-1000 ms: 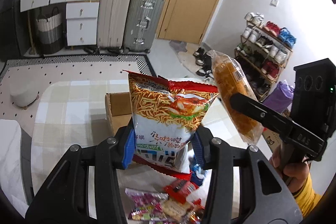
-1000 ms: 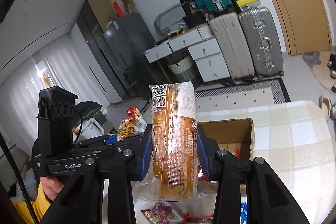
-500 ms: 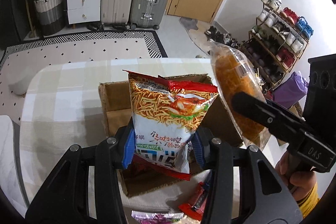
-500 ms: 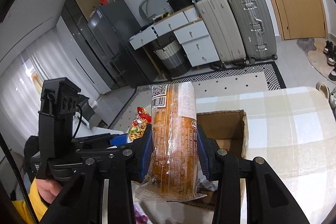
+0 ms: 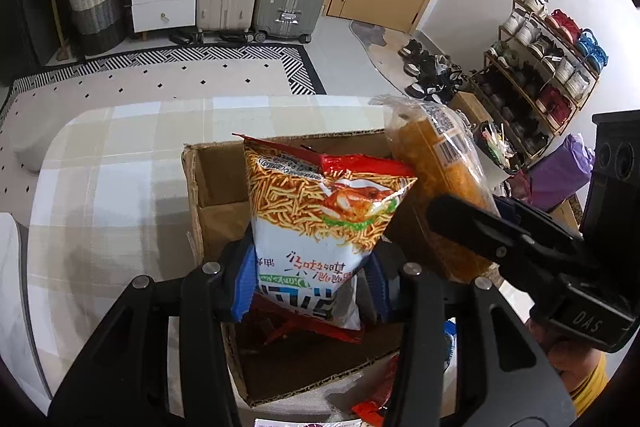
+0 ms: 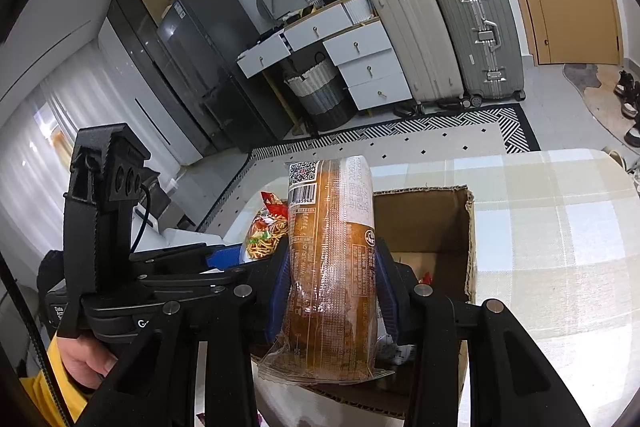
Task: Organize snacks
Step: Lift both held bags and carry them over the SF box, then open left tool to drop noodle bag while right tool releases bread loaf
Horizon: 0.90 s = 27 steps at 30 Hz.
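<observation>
Above the open cardboard box (image 5: 216,183), the left claw (image 5: 312,281) clenches a light, crinkly noodle-snack bag (image 5: 320,223) low down; the right claw (image 6: 330,293) clamps a soft, crushable bread pack (image 6: 332,247) mid-body.

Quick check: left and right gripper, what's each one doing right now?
Left gripper: shut on the noodle snack bag, above the cardboard box.
Right gripper: shut on the clear-wrapped bread roll.
</observation>
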{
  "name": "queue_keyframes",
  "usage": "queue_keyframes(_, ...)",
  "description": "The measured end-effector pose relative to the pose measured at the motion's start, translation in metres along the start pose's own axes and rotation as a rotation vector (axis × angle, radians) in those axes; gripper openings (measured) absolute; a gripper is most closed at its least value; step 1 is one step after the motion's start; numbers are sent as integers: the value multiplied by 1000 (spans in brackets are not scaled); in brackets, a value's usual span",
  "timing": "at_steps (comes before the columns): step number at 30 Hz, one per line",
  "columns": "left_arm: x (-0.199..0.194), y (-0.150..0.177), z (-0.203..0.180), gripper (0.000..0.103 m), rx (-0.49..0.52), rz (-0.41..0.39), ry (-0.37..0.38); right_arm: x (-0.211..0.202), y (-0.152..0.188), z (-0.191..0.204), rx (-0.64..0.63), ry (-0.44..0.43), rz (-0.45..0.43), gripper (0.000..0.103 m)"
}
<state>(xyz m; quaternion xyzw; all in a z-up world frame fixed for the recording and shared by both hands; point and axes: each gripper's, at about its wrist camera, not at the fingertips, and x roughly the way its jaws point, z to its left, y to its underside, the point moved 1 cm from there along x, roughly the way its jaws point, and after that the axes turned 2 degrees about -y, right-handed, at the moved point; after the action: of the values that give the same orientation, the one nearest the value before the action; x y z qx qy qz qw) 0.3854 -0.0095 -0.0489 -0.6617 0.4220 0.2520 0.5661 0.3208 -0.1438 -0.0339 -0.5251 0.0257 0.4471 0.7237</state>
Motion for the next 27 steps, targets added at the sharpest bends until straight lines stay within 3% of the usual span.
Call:
queue_keyframes(11,7,7,5,43,15,11,-8,12,2,5,-28,30,27,39)
queue_keyframes(14,4,9,8,48,16,12,-12,17,4,4,-33,45,47,39)
queue_keyframes(19,-3,11,13,64,6,-11,-40,19,3,3,-41,47,55,39)
queue_keyframes(23,-13,12,19,76,-13,-27,-21,17,1,3,-44,51,48,39)
queue_keyframes(27,-30,19,23,78,-11,-66,-35,16,1,4,-45,45,50,39)
